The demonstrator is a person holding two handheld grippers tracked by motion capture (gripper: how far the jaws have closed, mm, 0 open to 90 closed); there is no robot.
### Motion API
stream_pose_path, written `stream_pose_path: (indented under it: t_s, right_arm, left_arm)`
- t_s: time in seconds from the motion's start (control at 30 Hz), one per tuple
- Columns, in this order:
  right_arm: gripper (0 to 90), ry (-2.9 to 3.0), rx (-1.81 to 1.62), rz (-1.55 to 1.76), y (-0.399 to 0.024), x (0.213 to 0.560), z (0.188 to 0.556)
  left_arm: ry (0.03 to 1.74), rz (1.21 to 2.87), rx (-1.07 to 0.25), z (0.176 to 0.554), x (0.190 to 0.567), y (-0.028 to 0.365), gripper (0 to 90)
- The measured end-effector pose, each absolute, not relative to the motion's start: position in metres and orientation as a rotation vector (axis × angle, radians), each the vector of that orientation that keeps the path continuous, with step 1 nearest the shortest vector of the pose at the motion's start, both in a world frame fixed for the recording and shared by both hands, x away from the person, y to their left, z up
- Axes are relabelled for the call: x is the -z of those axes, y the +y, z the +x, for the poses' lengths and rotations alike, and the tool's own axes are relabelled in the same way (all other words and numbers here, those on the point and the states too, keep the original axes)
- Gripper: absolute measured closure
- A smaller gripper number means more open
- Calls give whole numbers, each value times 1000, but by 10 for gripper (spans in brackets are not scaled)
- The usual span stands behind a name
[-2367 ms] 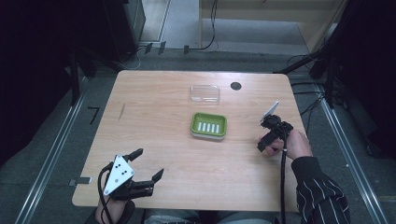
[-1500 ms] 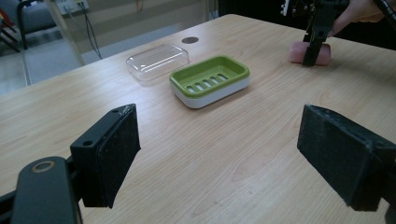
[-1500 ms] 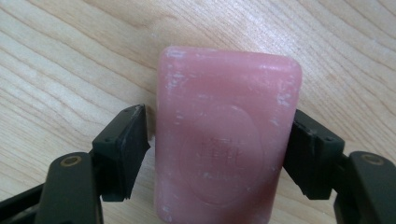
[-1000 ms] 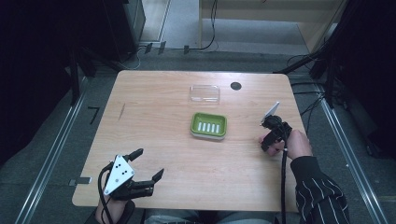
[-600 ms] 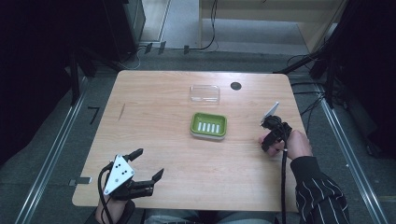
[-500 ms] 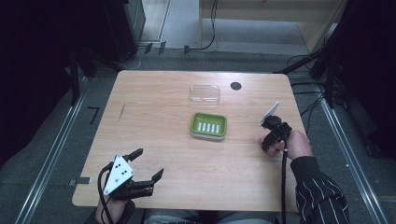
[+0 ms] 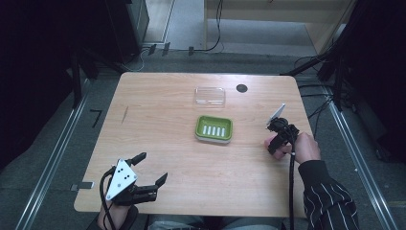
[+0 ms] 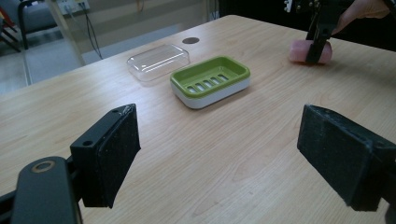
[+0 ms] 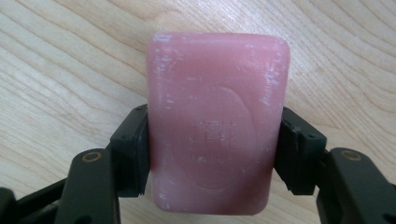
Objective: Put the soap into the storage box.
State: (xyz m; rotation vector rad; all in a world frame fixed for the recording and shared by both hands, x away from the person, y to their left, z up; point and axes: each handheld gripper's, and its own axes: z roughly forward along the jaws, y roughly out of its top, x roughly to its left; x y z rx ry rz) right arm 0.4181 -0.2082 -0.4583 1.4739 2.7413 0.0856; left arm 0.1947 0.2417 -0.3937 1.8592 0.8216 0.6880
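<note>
— Moved since earlier?
— Barely: right gripper (image 7: 276,139) nudged a touch farther along the table's right side, otherwise unchanged.
— Grip?
— Clamped on pink soap bar (image 9: 215,122), one pad against each long side; bar lying flat on wooden table (image 7: 163,115). Left gripper (image 8: 224,154) spread wide, holding nothing, at near left corner.
— Further out?
— Green soap dish (image 7: 214,129) at centre, left of the bar, well apart. Clear lid (image 7: 209,96) just beyond the dish; dark round hole (image 7: 242,88) near far edge.
— Risks?
— Likely slipping: smooth soap, narrow pads low on the bar; could tilt or drop when lifted.
</note>
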Motion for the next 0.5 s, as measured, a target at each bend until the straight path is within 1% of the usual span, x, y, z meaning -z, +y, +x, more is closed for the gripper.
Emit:
stream_pose_path:
  t_s: [0.5]
  right_arm:
    - [384, 2769, -117, 1385, -197, 448, 416]
  left_arm:
    - [834, 1856, -691, 192, 394, 244, 139]
